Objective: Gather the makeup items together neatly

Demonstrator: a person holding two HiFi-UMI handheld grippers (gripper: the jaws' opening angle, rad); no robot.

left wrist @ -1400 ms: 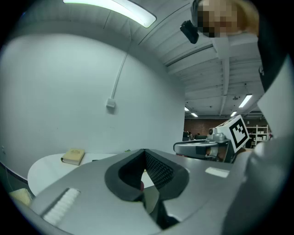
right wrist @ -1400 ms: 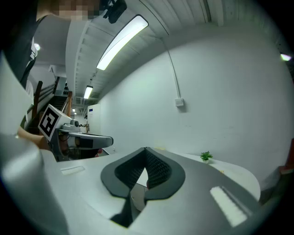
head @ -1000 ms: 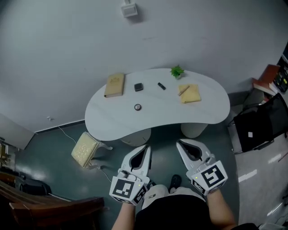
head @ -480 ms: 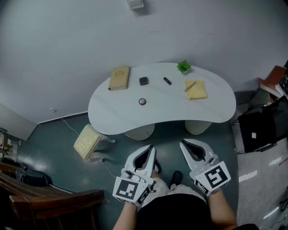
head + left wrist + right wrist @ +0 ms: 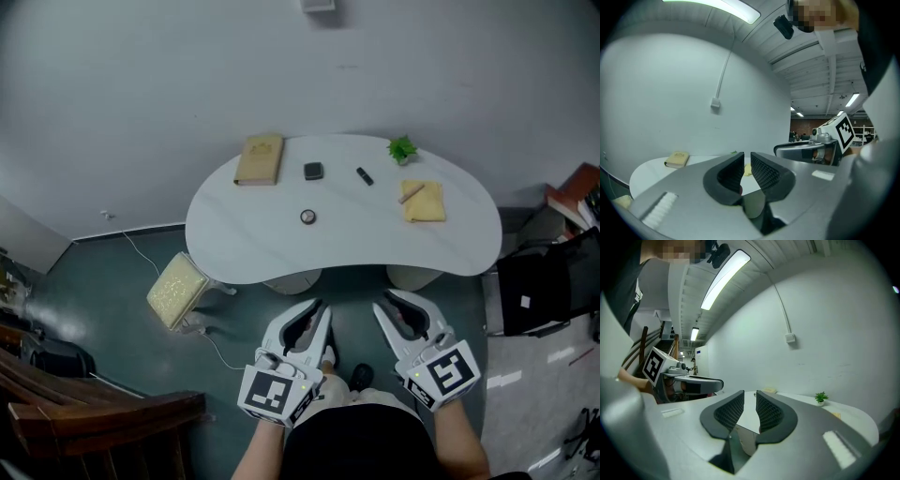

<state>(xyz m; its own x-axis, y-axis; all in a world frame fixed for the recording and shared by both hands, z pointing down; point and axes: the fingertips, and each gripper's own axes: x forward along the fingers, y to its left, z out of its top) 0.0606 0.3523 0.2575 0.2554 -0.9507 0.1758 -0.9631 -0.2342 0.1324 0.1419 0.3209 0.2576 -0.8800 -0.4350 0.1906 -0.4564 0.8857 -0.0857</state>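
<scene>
Both grippers are level with each other, short of the near edge of the white table (image 5: 234, 253), and touch nothing on it.

Left gripper (image 5: 317, 307): its jaws have just been opening. We see only a narrow slit between the pads, with nothing in it.
- Off to its left, on the floor by the table's end, lies a pale cushion (image 5: 175, 291).
- Ahead and to its left, at the far edge of the table, lies a tan book (image 5: 259, 158).
- Straight ahead, nearest to it, a small round case (image 5: 307, 217) sits alone in mid-table.
- Straight ahead but farther off lies a square black compact (image 5: 313, 171), just right of the book.

Ahead of the gap between the two grippers lies a short black tube (image 5: 364, 175), at a slant.

Right gripper (image 5: 387, 300): its jaws have just been opening. The gap is somewhat wider than the left one's, and nothing is in it.
- Ahead of it at the far edge stands a little green plant (image 5: 402, 149).
- Nearer, and slightly to its right, lies a yellow cloth (image 5: 427, 204) with a pinkish stick (image 5: 411, 193) across its left corner.

The makeup items lie well apart from one another.
</scene>
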